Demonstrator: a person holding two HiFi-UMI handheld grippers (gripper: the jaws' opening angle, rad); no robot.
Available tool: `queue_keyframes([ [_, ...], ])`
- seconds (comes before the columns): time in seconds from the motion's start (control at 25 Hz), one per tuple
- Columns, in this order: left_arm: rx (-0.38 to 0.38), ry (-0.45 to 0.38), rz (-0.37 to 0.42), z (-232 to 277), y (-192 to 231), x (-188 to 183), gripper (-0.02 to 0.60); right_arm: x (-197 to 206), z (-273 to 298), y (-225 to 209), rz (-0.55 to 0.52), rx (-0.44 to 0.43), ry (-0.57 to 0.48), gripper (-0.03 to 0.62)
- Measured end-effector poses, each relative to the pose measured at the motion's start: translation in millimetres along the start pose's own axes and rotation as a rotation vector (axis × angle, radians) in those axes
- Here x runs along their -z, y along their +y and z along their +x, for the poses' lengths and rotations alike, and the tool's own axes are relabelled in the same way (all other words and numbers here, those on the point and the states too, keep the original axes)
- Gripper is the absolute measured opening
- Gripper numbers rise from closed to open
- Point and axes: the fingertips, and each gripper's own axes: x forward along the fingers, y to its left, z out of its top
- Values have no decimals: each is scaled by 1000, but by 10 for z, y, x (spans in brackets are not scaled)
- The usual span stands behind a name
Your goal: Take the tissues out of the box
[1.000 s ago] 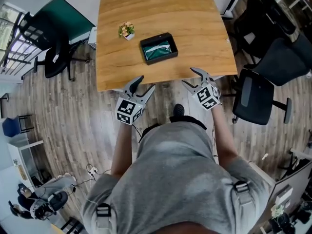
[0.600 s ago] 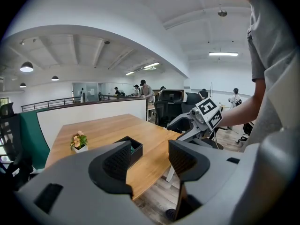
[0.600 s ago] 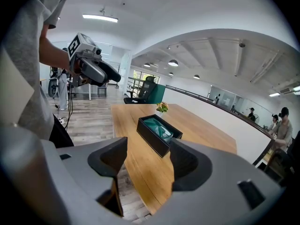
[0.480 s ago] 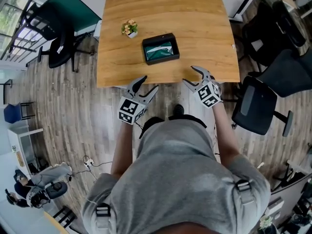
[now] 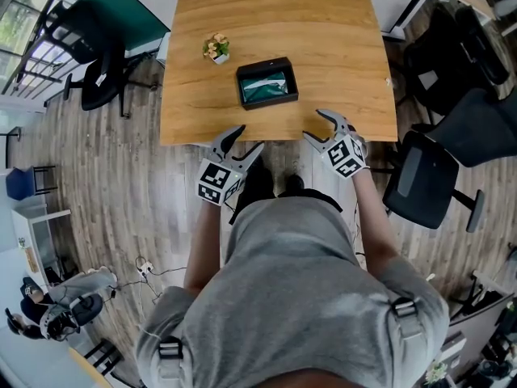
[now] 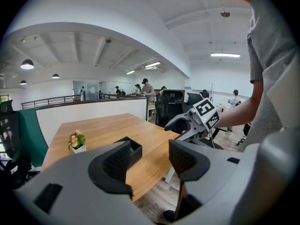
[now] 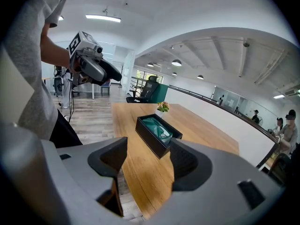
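From where I stand, the black box (image 7: 149, 139) sits open-topped around the middle of the wooden counter (image 5: 323, 47), a little toward the person's side, with a small potted plant (image 5: 215, 48) just beyond its far left corner. The tissues (image 7: 158, 129) lie inside it, a teal, crumpled-looking mass with a pale strip along the top. The left gripper (image 5: 245, 138) and the right gripper (image 5: 313, 125) are both held at the counter's near edge, well apart from the box. Each has its fingers (image 6: 117, 161) spread wide with nothing between them. I'd judge the tissues to be very light and soft, apt to bunch or tear rather than resist. The box is light enough that it may lift or slide with them. So it looks sensible to pinch the raised fold at the top centre with one gripper while the other steadies a box wall. What I can't make out is whether that teal stuff is loose sheets or a film-wrapped pack, which would be slicker. How deep it goes is hidden too, since the box walls cover everything below the rim. The counter's far end is cut off in the head view, and the person's torso covers the floor below the grippers.
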Motion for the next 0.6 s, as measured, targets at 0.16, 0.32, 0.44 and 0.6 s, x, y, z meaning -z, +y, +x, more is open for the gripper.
queue_keyframes([
  [0.16, -2, -7, -10, 17, 66, 29, 258, 7, 33, -13, 5, 2, 5, 295],
  [0.32, 12, -8, -5, 89, 207, 29, 258, 22, 128, -85, 15, 20, 19, 295],
  [0.44, 25, -3, -3, 159, 347, 38, 258, 17, 234, -146, 29, 31, 28, 295],
  [0.6, 47, 3, 7, 261, 557, -5, 258, -62, 362, -226, 55, 44, 36, 294],
])
